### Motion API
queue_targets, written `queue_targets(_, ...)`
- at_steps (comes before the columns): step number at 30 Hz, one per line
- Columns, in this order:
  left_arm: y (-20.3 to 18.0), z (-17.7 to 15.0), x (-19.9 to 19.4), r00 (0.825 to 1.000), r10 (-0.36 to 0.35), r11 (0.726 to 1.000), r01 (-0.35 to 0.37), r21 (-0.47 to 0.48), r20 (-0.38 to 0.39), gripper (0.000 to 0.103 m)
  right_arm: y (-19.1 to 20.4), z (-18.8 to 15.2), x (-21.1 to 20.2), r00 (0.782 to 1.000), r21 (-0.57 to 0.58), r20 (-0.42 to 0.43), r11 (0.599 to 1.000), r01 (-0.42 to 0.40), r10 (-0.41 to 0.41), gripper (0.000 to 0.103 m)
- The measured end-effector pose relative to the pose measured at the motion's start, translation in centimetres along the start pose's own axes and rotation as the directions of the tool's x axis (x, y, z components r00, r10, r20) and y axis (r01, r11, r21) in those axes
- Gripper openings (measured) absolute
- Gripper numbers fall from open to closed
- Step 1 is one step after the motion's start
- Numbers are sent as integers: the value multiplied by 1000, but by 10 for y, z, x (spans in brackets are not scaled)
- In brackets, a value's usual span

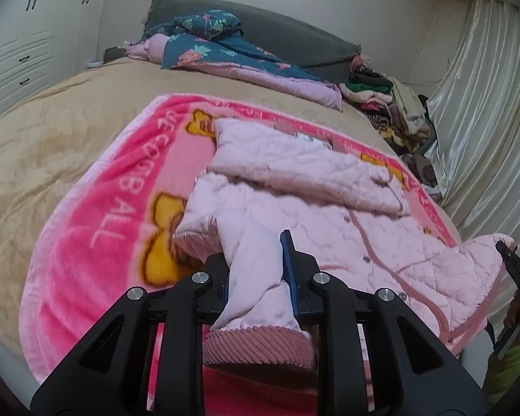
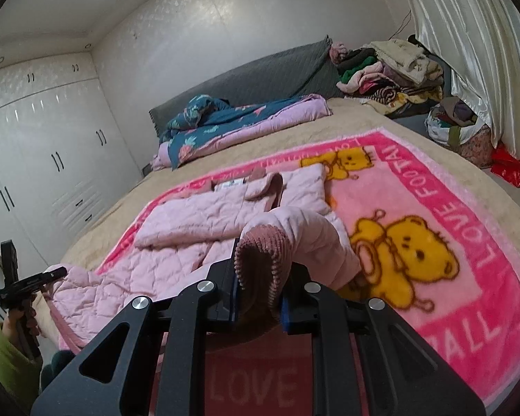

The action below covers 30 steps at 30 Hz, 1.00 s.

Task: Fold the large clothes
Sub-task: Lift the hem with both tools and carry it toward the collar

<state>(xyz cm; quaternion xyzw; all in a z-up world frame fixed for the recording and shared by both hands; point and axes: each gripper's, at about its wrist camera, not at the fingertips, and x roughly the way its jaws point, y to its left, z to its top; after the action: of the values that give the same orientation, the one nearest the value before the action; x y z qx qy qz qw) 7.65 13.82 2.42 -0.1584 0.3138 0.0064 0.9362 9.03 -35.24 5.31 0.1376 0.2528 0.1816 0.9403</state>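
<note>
A light pink quilted jacket (image 1: 315,187) lies on a pink bear-print blanket (image 1: 97,208) on the bed, its upper part folded over. My left gripper (image 1: 256,277) is shut on a jacket sleeve (image 1: 253,277) near its ribbed dark-pink cuff (image 1: 260,346). In the right wrist view the jacket (image 2: 190,215) lies left of centre. My right gripper (image 2: 260,294) is shut on the other sleeve (image 2: 312,242) at its ribbed cuff (image 2: 263,256), raised above the blanket (image 2: 433,215). Each gripper also shows at the other view's edge, the right (image 1: 516,267) and the left (image 2: 34,284).
A blue floral quilt (image 1: 225,48) and grey headboard (image 1: 294,34) are at the bed's far end. A pile of clothes (image 2: 391,69) sits at the far corner by the curtain (image 2: 468,52). White wardrobes (image 2: 52,156) line the wall. Bags (image 2: 468,131) sit beside the bed.
</note>
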Motion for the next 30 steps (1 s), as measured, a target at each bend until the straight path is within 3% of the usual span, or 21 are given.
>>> queue_targets(22, -18, 84, 22, 994, 44, 997, -51, 63, 102, 16, 3, 74, 40, 993, -5, 107, 999, 49, -48, 16)
queue_targets(30, -25, 107, 31, 990, 66, 994, -75, 74, 126, 16, -4, 98, 58, 993, 52, 115, 998, 33, -39, 16)
